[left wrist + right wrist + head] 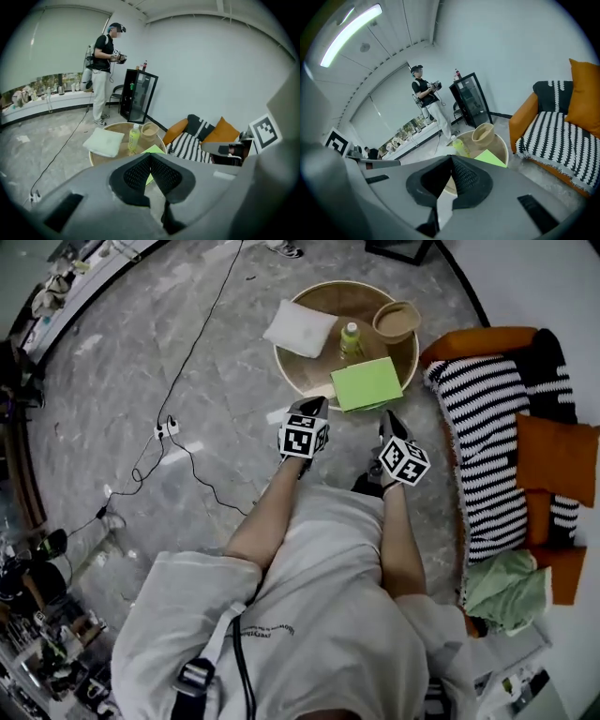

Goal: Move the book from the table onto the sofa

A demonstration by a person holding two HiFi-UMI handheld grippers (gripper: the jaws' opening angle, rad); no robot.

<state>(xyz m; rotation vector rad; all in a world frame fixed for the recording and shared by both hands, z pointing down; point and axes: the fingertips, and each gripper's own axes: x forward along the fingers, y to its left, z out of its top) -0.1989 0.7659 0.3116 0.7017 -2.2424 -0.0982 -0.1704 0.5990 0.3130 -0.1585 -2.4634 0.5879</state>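
Green book (367,383) flat on round table (328,298), at near edge, just ahead of both tips, bit closer to right tongs (389,420). No contact yet. left tongs (313,407) + right tongs both clenched, nothing btwn jaws.

Risks imo:
- going in shut = just shoves book, prob into bottle (350,338) right behind it, which tips over
- book thin + flat, so pads could slip off edge and book flops to floor before reaching sofa (473,339), off to right of right tongs
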